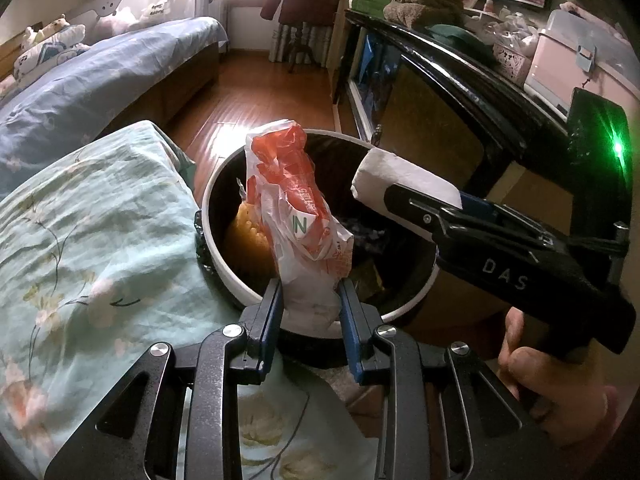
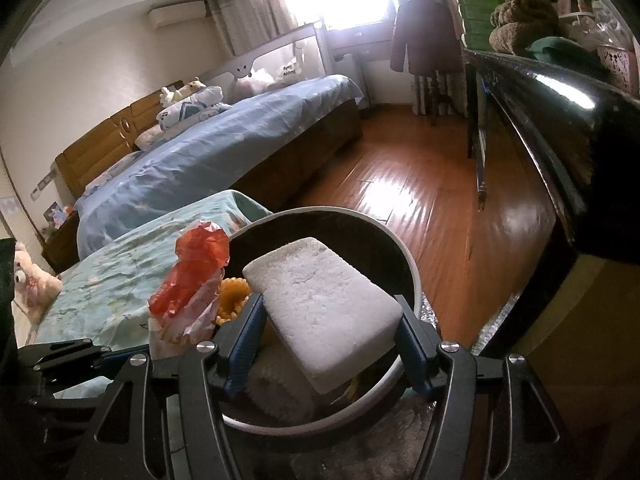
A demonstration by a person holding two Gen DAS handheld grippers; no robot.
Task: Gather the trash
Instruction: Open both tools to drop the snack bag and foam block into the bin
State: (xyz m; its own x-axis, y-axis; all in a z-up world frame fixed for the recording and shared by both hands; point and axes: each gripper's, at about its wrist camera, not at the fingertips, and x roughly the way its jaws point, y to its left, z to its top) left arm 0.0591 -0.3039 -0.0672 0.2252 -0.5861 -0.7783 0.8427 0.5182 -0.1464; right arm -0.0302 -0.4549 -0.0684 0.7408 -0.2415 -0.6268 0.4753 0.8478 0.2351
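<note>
My left gripper [image 1: 310, 296] is shut on a crumpled red and white plastic wrapper [image 1: 298, 208] and holds it upright over the near rim of a round white trash bin [image 1: 224, 272] lined with a black bag. My right gripper [image 2: 330, 316] is shut on a white foam block [image 2: 324, 308] and holds it over the same bin [image 2: 414, 280]. The block also shows in the left wrist view [image 1: 400, 178], above the bin's right side. The wrapper shows in the right wrist view [image 2: 192, 280]. Yellow trash [image 1: 248, 232] lies inside the bin.
A bed with a pale green floral cover [image 1: 80, 240] is left of the bin. A blue-covered bed [image 2: 224, 152] lies beyond. A black cabinet [image 1: 460, 80] with cluttered top runs along the right. Wooden floor [image 2: 420, 200] stretches behind the bin.
</note>
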